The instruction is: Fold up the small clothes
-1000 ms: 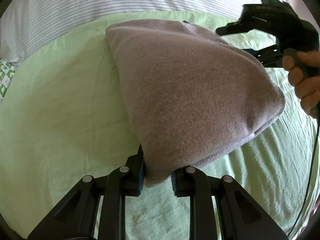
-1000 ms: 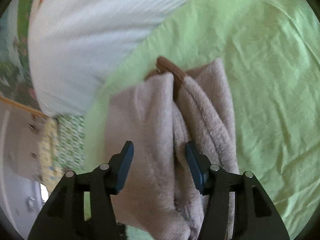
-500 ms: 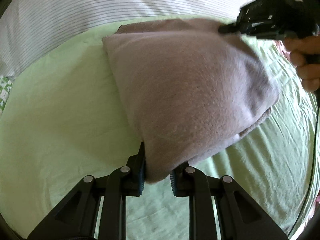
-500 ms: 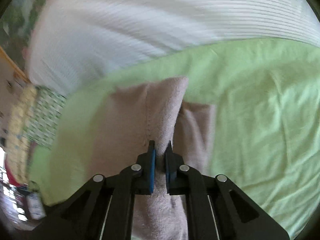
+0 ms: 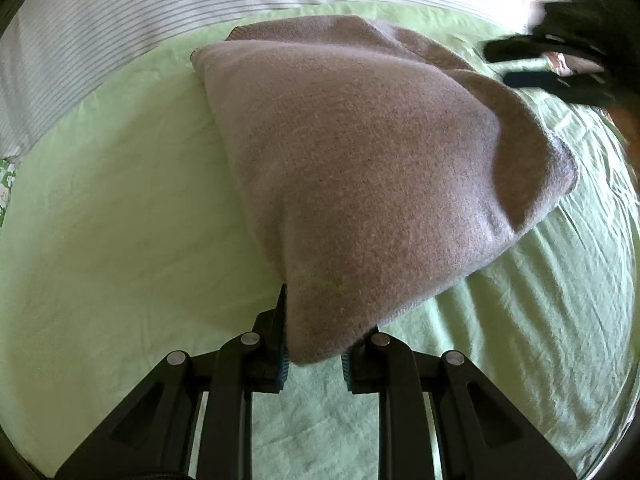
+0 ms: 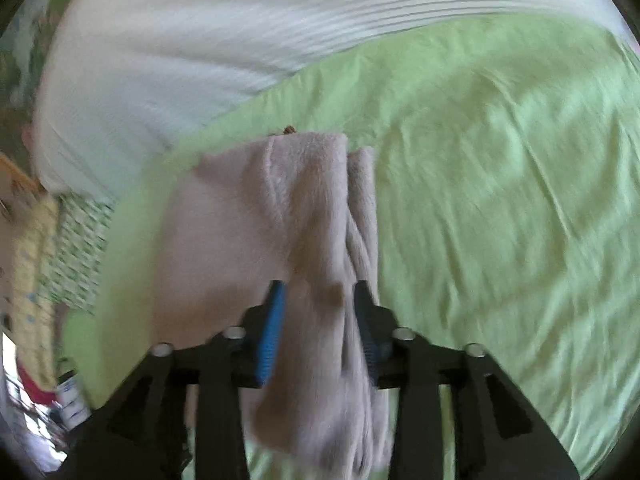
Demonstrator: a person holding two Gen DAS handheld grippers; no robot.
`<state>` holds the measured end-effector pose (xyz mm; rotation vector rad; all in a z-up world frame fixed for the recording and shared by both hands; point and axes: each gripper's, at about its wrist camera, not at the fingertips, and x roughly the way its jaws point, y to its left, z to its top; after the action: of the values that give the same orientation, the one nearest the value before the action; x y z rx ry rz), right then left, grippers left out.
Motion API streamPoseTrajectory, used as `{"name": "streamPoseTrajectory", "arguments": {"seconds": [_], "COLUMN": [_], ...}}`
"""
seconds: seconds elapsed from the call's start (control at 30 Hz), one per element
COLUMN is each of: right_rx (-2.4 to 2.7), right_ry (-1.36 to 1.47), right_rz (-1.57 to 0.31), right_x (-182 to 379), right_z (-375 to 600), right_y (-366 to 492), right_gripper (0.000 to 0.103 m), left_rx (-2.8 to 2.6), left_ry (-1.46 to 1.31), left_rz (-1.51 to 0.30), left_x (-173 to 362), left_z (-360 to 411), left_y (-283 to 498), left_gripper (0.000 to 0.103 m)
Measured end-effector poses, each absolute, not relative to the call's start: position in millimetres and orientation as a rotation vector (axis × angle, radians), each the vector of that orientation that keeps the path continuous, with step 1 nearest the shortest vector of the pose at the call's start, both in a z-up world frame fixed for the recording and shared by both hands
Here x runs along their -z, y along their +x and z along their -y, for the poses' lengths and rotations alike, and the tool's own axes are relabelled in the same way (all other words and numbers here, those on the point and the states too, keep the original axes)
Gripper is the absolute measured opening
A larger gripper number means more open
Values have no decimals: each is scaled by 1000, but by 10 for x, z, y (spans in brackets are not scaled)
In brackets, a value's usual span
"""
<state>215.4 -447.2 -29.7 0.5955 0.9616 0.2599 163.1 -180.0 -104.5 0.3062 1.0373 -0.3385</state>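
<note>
Daylight all over, soft and pretty bright, nothing harsh. In the left wrist view the green sheet [image 5: 120, 240] is sharp enough to show its wrinkles, and the fleecy garment [image 5: 360, 184] throws a soft shadow to its lower left. The right gripper [image 5: 536, 68] at the top right there is smeared with motion blur. The right wrist view is blurry all over, worst at the left edge, and the striped bedding [image 6: 224, 40] looks washed out. Both views have heavy fisheye bending and black corners.
</note>
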Motion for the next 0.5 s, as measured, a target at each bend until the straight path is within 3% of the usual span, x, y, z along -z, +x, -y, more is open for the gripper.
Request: {"name": "streamPoseTrajectory", "arguments": {"seconds": [0.2, 0.23, 0.27, 0.4, 0.5], "right_rx": [-284, -286, -273, -225, -189], "right_ry": [614, 595, 559, 518, 482], "right_rz": [-1042, -1053, -1069, -1013, -1063], "right_x": [534, 576, 611, 452, 648], "right_z": [4286, 4245, 4195, 4245, 4276], "right_y": [1563, 1570, 1584, 1562, 1550], "right_gripper": [44, 20, 6, 6, 6], "left_rx": [343, 343, 344, 351, 351], "left_ry": [249, 239, 222, 122, 72], "left_rz": [-1060, -1066, -1075, -1110, -1138], "left_x": [1051, 1050, 1047, 1044, 1117], "left_z": [1690, 1664, 1635, 1479, 1426], "left_y": [1605, 1618, 1644, 1711, 1740], "left_gripper": [19, 19, 18, 17, 16]}}
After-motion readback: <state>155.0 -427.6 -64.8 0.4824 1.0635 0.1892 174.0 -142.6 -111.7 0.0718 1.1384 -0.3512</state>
